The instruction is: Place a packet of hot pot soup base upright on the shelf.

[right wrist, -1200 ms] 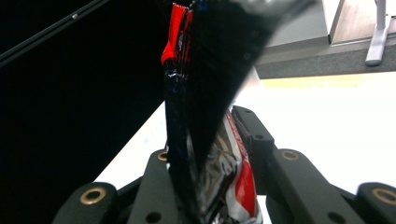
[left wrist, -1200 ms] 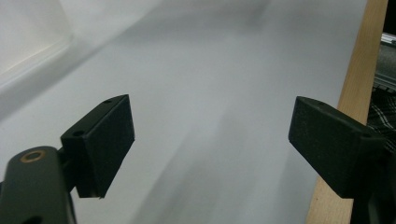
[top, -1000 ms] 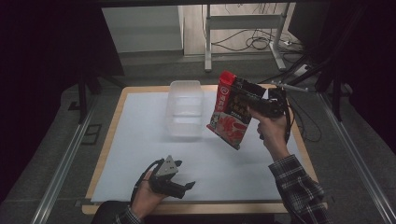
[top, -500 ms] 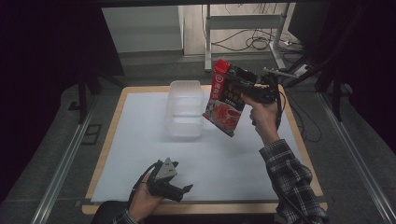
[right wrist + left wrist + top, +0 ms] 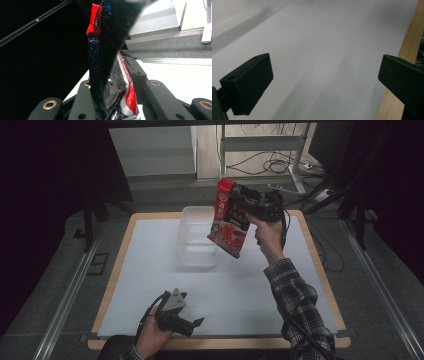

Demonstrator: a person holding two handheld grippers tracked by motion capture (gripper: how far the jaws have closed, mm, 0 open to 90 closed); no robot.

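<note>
Right gripper [image 5: 246, 202] held high over the table's far side, jaws clamped on a red-and-black snack packet [image 5: 229, 217]; packet hangs tilted, its lower corner over the near right edge of the clear plastic container [image 5: 196, 236]; right gripper view shows the packet [image 5: 107, 75] edge-on, pinched between both jaws, crinkled foil bulging at the grip; left gripper [image 5: 192, 324] rests low at the near edge of the white table sheet [image 5: 150, 270], jaws wide apart; left gripper view adds the wooden table edge [image 5: 404, 47] beside one jaw.
</note>
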